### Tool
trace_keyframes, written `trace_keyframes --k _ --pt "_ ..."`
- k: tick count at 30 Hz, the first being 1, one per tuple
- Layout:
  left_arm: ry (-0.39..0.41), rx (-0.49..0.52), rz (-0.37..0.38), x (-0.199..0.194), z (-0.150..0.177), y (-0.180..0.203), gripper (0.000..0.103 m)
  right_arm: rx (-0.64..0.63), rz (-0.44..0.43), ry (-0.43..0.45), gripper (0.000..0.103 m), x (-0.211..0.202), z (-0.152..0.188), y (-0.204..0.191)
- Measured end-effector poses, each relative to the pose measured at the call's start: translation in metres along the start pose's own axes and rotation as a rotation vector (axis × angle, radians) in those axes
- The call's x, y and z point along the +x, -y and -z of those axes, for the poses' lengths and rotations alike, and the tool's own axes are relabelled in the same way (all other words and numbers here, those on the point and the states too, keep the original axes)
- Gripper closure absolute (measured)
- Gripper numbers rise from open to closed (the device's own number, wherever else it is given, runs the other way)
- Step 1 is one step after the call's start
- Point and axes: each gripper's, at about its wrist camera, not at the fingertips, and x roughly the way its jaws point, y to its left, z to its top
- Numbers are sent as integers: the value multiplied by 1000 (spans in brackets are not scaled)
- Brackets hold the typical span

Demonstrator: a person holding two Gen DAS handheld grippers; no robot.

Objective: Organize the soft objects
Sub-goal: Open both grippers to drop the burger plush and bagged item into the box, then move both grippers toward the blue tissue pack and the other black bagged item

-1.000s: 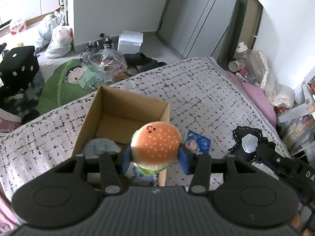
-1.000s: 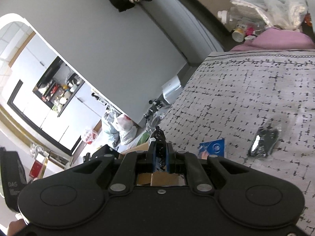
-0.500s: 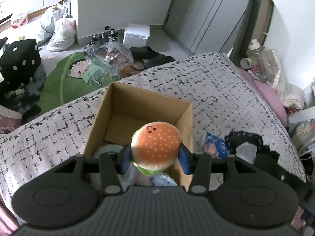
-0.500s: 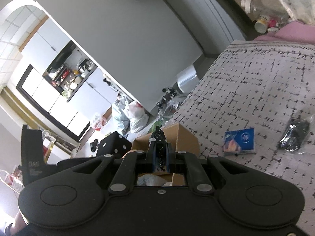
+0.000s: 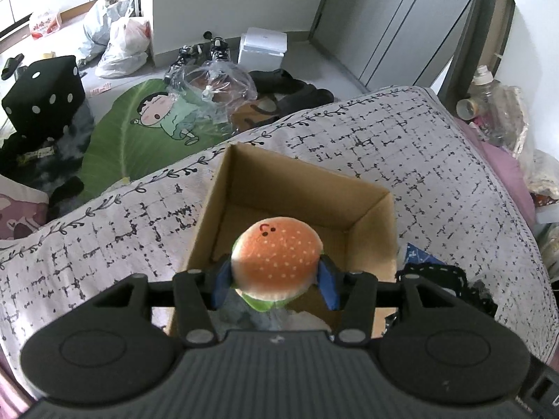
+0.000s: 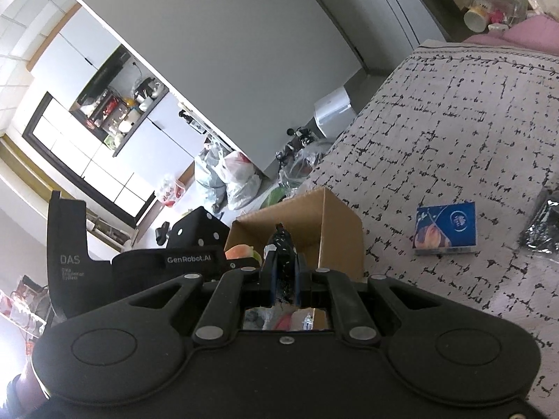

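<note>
A burger plush (image 5: pixel 277 258) with an orange bun and green edge sits between the blue pads of my left gripper (image 5: pixel 276 284). The jaws are opening, and the pads still touch its sides. It hangs over the near end of an open cardboard box (image 5: pixel 304 171) on the bed. Pale soft things (image 5: pixel 237 310) lie in the box below it. My right gripper (image 6: pixel 283 272) is shut on a black speckled lacy fabric (image 6: pixel 282 244) just right of the box (image 6: pixel 342 223). The fabric (image 5: pixel 433 272) shows at the box's right side in the left wrist view.
A blue packet (image 6: pixel 445 228) and a shiny black packet (image 6: pixel 541 223) lie on the patterned bed cover (image 5: pixel 419 160) right of the box. Beyond the bed edge the floor holds a green leaf mat (image 5: pixel 139 139), a black dice cube (image 5: pixel 45 94), bags and shoes.
My left gripper has come forward and down with the burger, which now hangs over the box. My right gripper has swung toward the box with the black fabric.
</note>
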Motion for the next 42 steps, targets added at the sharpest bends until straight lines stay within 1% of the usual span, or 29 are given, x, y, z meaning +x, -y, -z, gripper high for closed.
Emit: trace_keyframes --k 3,8,9,11,12,13,15,17,18,20,21,22,23,25,26,28,30,34,36,38,40,42 --pt "-7 4 -2 4 -3 -3 50 -3 4 -6 94 6 0 -3" --pt "-26 5 -8 10 -5 -5 48 -7 -12 -1 93 15 0 -6" --pt "-26 2 -13 10 -6 -6 46 -4 -26 -1 89 17 1 -6" --pt "-24 -3 -22 9 -6 -7 38 9 -49 -23 85 24 2 -5" --pt "-26 -4 -23 9 -7 -7 37 10 -53 -35 78 26 4 -4" --pt "-30 -4 -22 8 -6 -7 36 6 -49 -37 75 27 5 -4" --pt "-34 -3 -26 6 -6 -7 35 -8 -31 -39 75 26 7 -6" --pt "-28 1 -31 1 -5 -5 33 -1 -32 -36 75 22 6 -6" --pt "-22 3 -36 -1 -5 -5 32 2 -32 -30 73 19 5 -6" --pt "-13 6 -43 -6 -3 -3 31 6 -24 -12 65 11 2 -6" --pt "-10 8 -46 -8 -3 -2 30 6 -21 -1 57 8 1 -6" --pt "-10 11 -48 -10 -2 0 29 6 -18 8 51 4 -1 -5" --pt "-11 14 -47 -12 -2 1 29 8 -13 16 49 0 -2 -5" --pt "-4 23 -38 -17 0 4 28 9 -1 26 40 -6 -4 -3" --pt "0 32 -37 -19 2 6 28 7 13 33 37 -9 -5 -2" --pt "13 55 -45 -24 5 12 27 -3 46 48 27 -15 -6 -2" --pt "25 70 -53 -29 8 18 25 -18 77 65 21 -21 -8 -1" --pt "45 76 -77 -37 12 27 20 -20 105 98 11 -35 -12 3" --pt "41 84 -73 -40 15 33 19 -15 105 105 10 -41 -14 7" --pt "40 83 -71 -43 17 39 13 -5 110 110 6 -44 -15 10" --pt "46 70 -70 -49 20 41 10 -1 112 119 0 -48 -16 13" --pt "55 54 -67 -57 21 43 8 0 116 121 0 -52 -16 15"
